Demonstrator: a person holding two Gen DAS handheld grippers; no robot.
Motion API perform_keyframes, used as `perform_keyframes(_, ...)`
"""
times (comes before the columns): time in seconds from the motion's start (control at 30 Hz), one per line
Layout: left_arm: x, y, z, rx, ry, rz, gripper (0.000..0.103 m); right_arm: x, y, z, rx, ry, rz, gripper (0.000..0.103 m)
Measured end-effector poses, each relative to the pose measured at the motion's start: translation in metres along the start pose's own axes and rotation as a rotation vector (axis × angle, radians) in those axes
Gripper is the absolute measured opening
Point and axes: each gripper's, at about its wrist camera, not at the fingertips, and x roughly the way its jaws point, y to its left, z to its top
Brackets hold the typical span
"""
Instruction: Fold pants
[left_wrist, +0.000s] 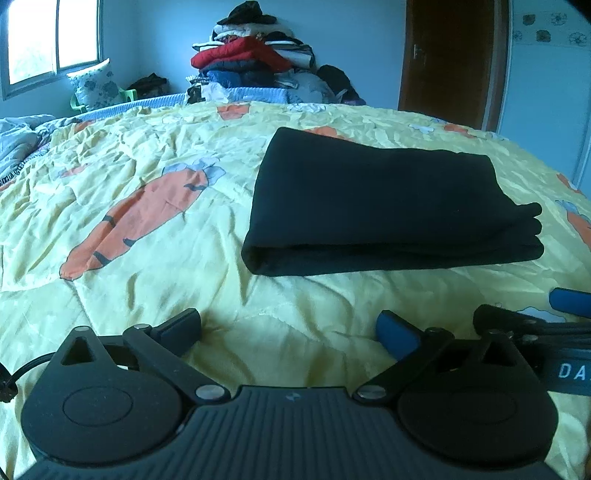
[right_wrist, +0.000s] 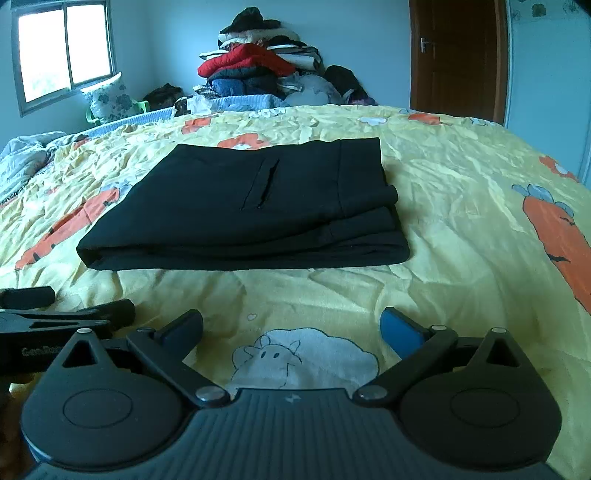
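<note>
Both your grippers sit w/ jaws spread wide, holding nothing: left gripper and right gripper, side by side, low over the yellow carrot-print quilt. Black fabric pants lie folded into a flat rectangle on it, apart from both, pocket slit facing up.

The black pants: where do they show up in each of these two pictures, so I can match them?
Left wrist view: the folded black pants lie right of centre on the yellow bedspread.
Right wrist view: the black pants lie near the centre, slightly left, pocket slit facing up.
Shared landmark: the clothes pile against the far wall, with the red item on it.
</note>
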Motion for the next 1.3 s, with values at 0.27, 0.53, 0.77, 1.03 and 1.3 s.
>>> perform_keyframes(0.27,0.000,0.001,-0.001,-0.006,0.001,0.007,0.103,-0.003,-0.007,0.000,0.042,-0.017,0.030,0.103)
perform_keyframes(0.53,-0.002,0.007,0.000,-0.030,-0.003,0.061,0.103,-0.007,-0.007,0.001,0.038,-0.021,0.022,0.103)
perform_keyframes(0.77,-0.002,0.007,0.000,-0.026,0.001,0.050,0.103,0.003,-0.004,0.001,-0.034,0.016,-0.042,0.103)
perform_keyframes(1.03,-0.001,0.007,0.000,-0.031,0.004,0.043,0.103,0.005,0.001,0.000,-0.060,0.022,-0.057,0.103)
perform_keyframes(1.3,-0.001,0.007,0.000,-0.031,0.004,0.043,0.103,0.005,0.001,0.000,-0.059,0.022,-0.056,0.103)
